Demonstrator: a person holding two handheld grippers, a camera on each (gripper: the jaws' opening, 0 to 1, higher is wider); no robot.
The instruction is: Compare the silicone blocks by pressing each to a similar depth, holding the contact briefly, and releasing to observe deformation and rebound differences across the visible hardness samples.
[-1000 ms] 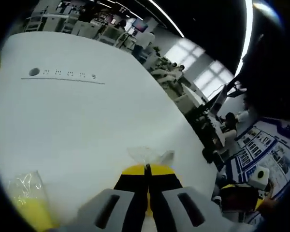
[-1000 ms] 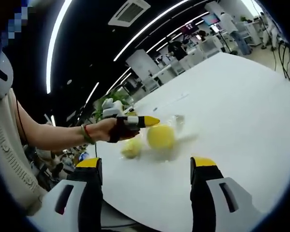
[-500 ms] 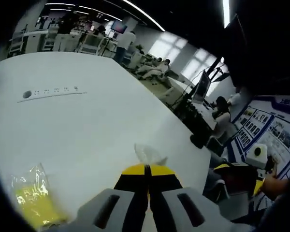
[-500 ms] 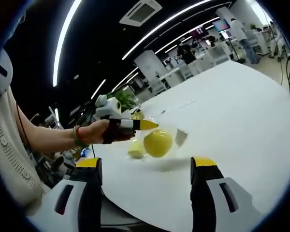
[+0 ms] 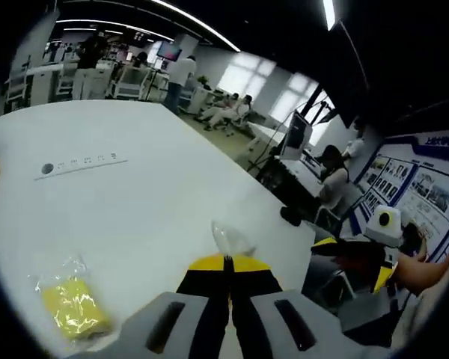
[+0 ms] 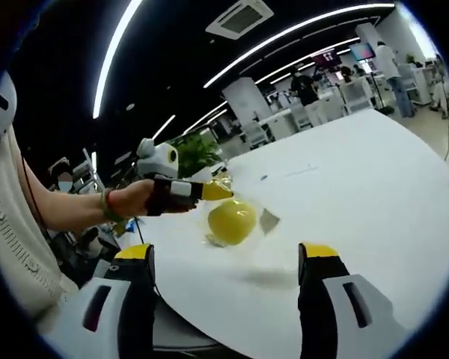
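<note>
Silicone block (image 6: 232, 221): bagged, dangling off the white table (image 6: 374, 187).
Left gripper (image 6: 213, 191): your jaws pinch its clear bag (image 5: 230, 241).
Right gripper (image 6: 226, 262): jaws wide, empty.
Risk: thin plastic could slip, dropping it.

Bagged yellow block (image 6: 232, 221) now higher

Left claw (image 5: 227, 263) jaws closed together; right claw (image 6: 226, 258) jaws wide apart

The clear bag (image 5: 230, 241) is partly hidden behind the left gripper (image 5: 227, 261), its contents out of sight.
</note>
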